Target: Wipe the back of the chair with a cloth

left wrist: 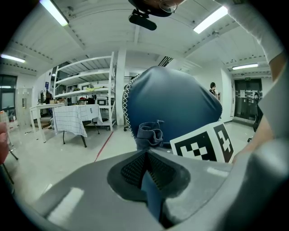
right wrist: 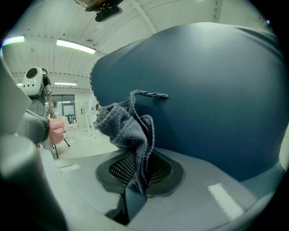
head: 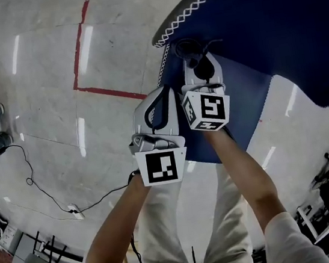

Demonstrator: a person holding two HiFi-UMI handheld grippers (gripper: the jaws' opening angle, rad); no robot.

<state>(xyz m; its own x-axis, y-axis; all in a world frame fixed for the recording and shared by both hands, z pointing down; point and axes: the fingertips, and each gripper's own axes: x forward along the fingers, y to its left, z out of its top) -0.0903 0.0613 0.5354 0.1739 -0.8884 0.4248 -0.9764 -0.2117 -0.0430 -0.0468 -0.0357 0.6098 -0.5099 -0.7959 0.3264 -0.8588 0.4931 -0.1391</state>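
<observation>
Nearest, the right tool (right wrist: 135,173) pinches the bunched cloth (right wrist: 128,131) by the chair back (right wrist: 203,90), left tool (left wrist: 146,169) closed empty; we risk friction tugging it loose.

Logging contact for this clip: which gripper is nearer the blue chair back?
Right. The right gripper, shut on the cloth, is close up to the chair back; the left gripper, shut, sits beside it, farther back.
</observation>
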